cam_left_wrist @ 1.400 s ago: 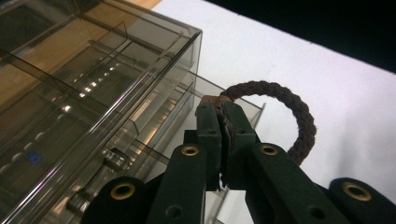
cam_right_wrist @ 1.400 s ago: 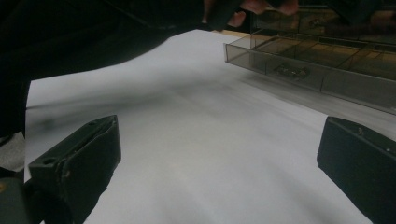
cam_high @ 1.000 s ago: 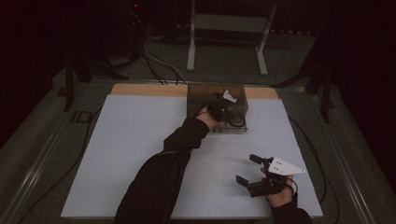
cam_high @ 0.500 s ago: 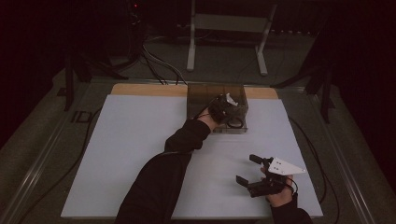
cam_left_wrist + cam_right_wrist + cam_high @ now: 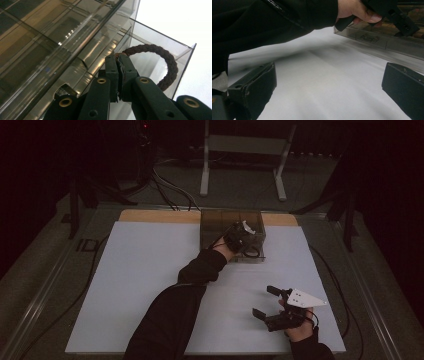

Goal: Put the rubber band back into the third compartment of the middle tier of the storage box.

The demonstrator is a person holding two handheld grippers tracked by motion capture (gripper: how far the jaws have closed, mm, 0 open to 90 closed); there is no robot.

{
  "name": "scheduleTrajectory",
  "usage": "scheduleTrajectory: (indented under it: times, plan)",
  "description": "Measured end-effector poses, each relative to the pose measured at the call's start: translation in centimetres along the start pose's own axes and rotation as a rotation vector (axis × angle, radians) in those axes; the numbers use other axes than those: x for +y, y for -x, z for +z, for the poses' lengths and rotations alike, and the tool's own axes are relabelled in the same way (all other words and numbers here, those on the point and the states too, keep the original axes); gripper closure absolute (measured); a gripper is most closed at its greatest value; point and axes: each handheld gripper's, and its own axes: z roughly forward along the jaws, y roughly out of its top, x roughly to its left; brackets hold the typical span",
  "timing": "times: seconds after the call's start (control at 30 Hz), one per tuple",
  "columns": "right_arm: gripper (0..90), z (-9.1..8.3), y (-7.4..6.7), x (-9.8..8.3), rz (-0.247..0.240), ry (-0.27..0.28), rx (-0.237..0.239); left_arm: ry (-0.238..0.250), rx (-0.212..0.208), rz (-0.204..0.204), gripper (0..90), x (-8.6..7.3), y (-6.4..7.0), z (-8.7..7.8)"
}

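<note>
My left gripper (image 5: pixel 243 239) is out ahead of me, reaching into the clear box (image 5: pixel 216 220) at the far edge of the white mat (image 5: pixel 140 285). Its jaws are pressed together on a dark brown braided ring (image 5: pixel 163 60). In the left gripper view (image 5: pixel 120 75) the two black pads pinch one end of the ring, and the rest of the loop curves up and away to the right of the jaws, then bends back down beside them. The ring hangs inside a compartment of the box, close to its outer corner wall; I cannot tell whether it touches the wall or the floor of that compartment. To the left of the jaws run the box's smoky dividers (image 5: pixel 82 45), with the wood strip showing through them.

My right gripper (image 5: pixel 270 303) is near me, low over the mat and well apart from the box. Its jaws stand wide apart with nothing between them: in the right gripper view (image 5: pixel 329 85) bare mat lies between the two black pads. Beyond those jaws I see my left sleeve (image 5: pixel 274 22) crossing the top, my left hand (image 5: pixel 357 10) around its gripper, and the near wall of the box (image 5: pixel 384 42).
</note>
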Motion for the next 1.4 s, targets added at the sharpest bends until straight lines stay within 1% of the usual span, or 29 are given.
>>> scheduleTrajectory:
  times: [0.1, 0.17, 0.2, 0.37, 0.4, 0.43, 0.47, 0.5, 0.57, 0.67, 0.7, 0.77, 0.8, 0.87, 0.97, 1.0, 1.03, 1.07, 1.17, 1.2, 1.27, 1.3, 1.37, 1.4]
  plan:
    - [0.0, 0.0, 0.0, 0.0, -0.001, 0.001, 0.001, -0.008, -0.010, 0.008, 87.6, 0.0, 0.1, 0.0]
    - [0.0, 0.0, 0.0, 0.0, 0.001, 0.000, 0.002, -0.008, -0.033, 0.001, 86.4, -0.1, 0.0, 0.0]
    - [0.0, 0.0, 0.0, 0.0, 0.000, 0.000, 0.002, -0.009, -0.030, -0.002, 85.4, 0.0, 0.0, 0.0]
    - [0.0, 0.1, 0.0, 0.0, -0.001, -0.004, 0.003, 0.016, -0.069, -0.041, 73.5, 0.2, -0.1, -0.7]
    - [0.0, 0.1, 0.0, 0.0, -0.001, -0.003, 0.004, 0.025, -0.070, -0.051, 71.4, 0.2, -0.1, -0.9]
    - [0.0, 0.1, 0.0, 0.0, -0.001, -0.003, 0.004, 0.025, -0.070, -0.051, 69.4, 0.2, -0.1, -0.9]
    - [0.0, 0.1, 0.0, 0.0, -0.001, -0.004, 0.003, 0.038, -0.075, -0.049, 69.4, 0.3, 0.0, -1.4]
    - [0.0, 0.1, 0.0, 0.0, 0.001, -0.004, 0.005, 0.041, -0.072, -0.046, 64.4, 0.3, 0.1, -1.6]
    - [0.0, 0.1, 0.0, 0.0, -0.001, -0.004, 0.003, 0.058, -0.086, -0.053, 59.8, 0.2, 0.2, -2.0]
    - [0.0, 0.1, 0.0, 0.0, 0.000, -0.004, 0.003, 0.057, -0.085, -0.050, 57.5, 0.2, 0.3, -2.3]
    - [0.0, 0.1, 0.0, 0.0, 0.001, -0.007, 0.002, 0.062, -0.098, -0.037, 54.4, 0.2, 0.5, -2.8]
    - [0.0, 0.1, 0.0, 0.0, -0.002, -0.004, -0.001, 0.069, -0.109, -0.040, 51.7, 0.2, 0.6, -3.2]
    - [0.0, 0.1, 0.0, 0.0, -0.001, -0.004, -0.002, 0.075, -0.104, -0.038, 50.6, 0.2, 0.6, -3.4]
    - [0.0, 0.1, 0.0, 0.0, 0.003, -0.005, -0.003, 0.086, -0.116, -0.040, 48.8, 0.3, 0.6, -3.9]
    - [0.0, 0.1, 0.0, 0.0, 0.000, -0.005, -0.003, 0.093, -0.122, -0.039, 44.2, 0.3, 0.6, -4.6]
    - [0.0, 0.1, 0.0, 0.0, -0.001, -0.006, -0.004, 0.103, -0.124, -0.043, 42.7, 0.3, 0.7, -4.8]
    - [0.0, 0.1, 0.0, 0.0, -0.001, -0.006, -0.004, 0.103, -0.124, -0.043, 41.5, 0.3, 0.7, -4.8]
    - [0.0, 0.1, 0.0, -0.1, 0.002, -0.007, -0.003, 0.107, -0.140, -0.043, 41.5, 0.3, 0.6, -5.1]
    - [0.0, 0.1, 0.0, 0.0, -0.001, -0.007, -0.003, 0.115, -0.148, -0.044, 34.0, 0.3, 0.7, -5.5]
    - [0.0, 0.1, 0.0, 0.0, 0.000, -0.007, -0.003, 0.116, -0.147, -0.053, 31.1, 0.3, 0.7, -5.7]
    - [0.0, 0.1, 0.0, -0.1, 0.002, -0.008, -0.004, 0.122, -0.149, -0.048, 26.7, 0.3, 0.7, -6.0]
    - [0.0, 0.1, 0.0, 0.0, 0.001, -0.007, -0.005, 0.119, -0.148, -0.055, 24.1, 0.3, 0.7, -6.1]
    - [0.0, 0.2, 0.0, -0.1, 0.000, -0.009, -0.004, 0.120, -0.151, -0.054, 17.8, 0.3, 0.6, -6.3]
    - [0.0, 0.2, 0.0, -0.1, 0.003, -0.010, -0.004, 0.118, -0.150, -0.055, 16.2, 0.2, 0.7, -6.5]
